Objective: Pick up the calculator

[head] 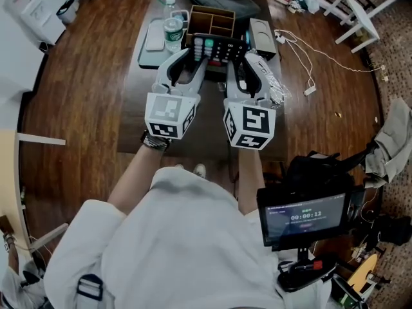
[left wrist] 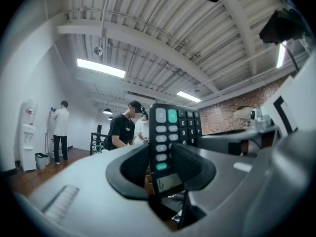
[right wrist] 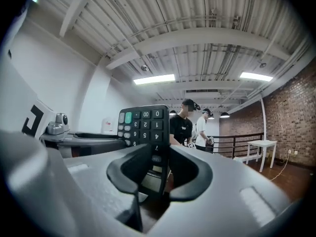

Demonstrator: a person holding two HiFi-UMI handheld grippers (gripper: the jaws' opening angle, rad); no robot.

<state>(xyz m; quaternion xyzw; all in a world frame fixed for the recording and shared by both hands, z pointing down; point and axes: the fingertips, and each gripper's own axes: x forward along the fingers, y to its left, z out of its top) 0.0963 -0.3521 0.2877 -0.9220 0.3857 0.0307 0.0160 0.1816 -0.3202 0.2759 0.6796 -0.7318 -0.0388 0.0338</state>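
Observation:
A black calculator (head: 219,48) with grey and green keys hangs above the dark table (head: 209,118), held between both grippers. My left gripper (head: 197,54) is shut on its left end and my right gripper (head: 239,55) is shut on its right end. In the left gripper view the calculator (left wrist: 170,142) stands on edge between the jaws of the left gripper (left wrist: 163,173), its display nearest the camera. In the right gripper view the calculator (right wrist: 144,126) sits the same way in the right gripper (right wrist: 160,174), with the ceiling behind it.
On the table behind the calculator stand a wooden organiser box (head: 212,19), a water bottle (head: 172,29) on a grey tray (head: 149,49), a grey box (head: 262,34) and a clear plastic bag (head: 271,82). Cables (head: 309,63) lie on the floor at right. People stand in the room's background (left wrist: 122,130).

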